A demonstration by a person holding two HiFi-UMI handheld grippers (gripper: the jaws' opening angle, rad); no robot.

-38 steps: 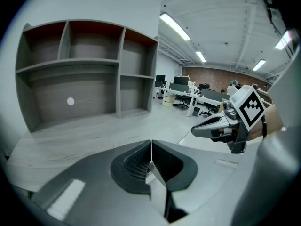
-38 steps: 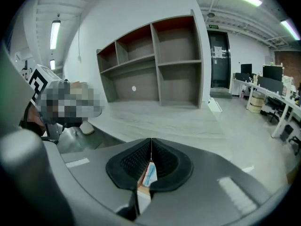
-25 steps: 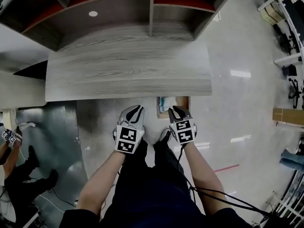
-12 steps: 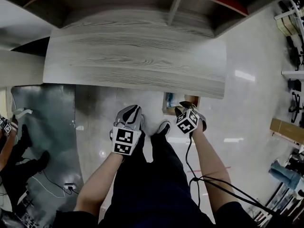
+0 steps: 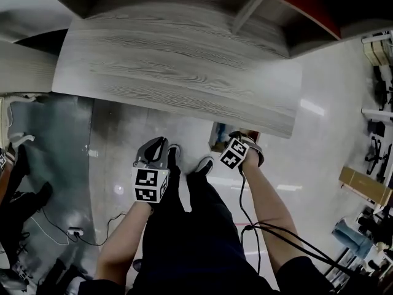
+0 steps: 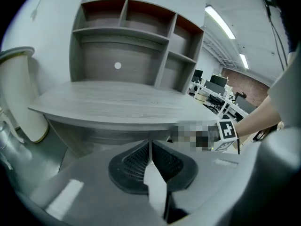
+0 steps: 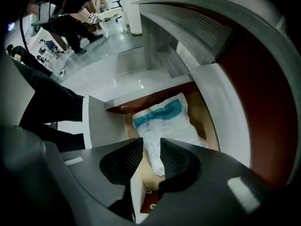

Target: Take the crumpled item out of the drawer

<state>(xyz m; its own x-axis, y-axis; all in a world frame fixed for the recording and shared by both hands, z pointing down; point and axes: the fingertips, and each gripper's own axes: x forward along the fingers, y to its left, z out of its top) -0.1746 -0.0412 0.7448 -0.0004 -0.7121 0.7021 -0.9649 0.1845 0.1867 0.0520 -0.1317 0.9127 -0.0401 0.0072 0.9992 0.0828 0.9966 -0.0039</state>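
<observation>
A drawer [image 7: 206, 108] stands pulled out under the grey wooden desk [image 5: 178, 66]. In it lies the crumpled item [image 7: 162, 121], a white bag with a teal band, seen in the head view as a pale patch [image 5: 219, 132]. My right gripper [image 7: 151, 146] points straight down over the drawer [image 5: 214, 145]. Its jaws have just been opening; the bag shows through the gap and the pads do not press on it. My left gripper [image 5: 161, 144] hangs at the left by the person's legs, aimed at the desk front, its jaws [image 6: 149, 147] shut with nothing between them.
A shelf unit [image 5: 288, 5] stands behind the desk. The person's shoes [image 5: 206, 163] are on the glossy floor just before the drawer. A cable and plug [image 5: 75, 231] lie at the left, near another person [image 5: 13, 195]. Desks and chairs stand at the far right.
The right gripper has rolled over and sunk toward the open drawer. The left gripper has drifted left and down. The head view has tilted.
</observation>
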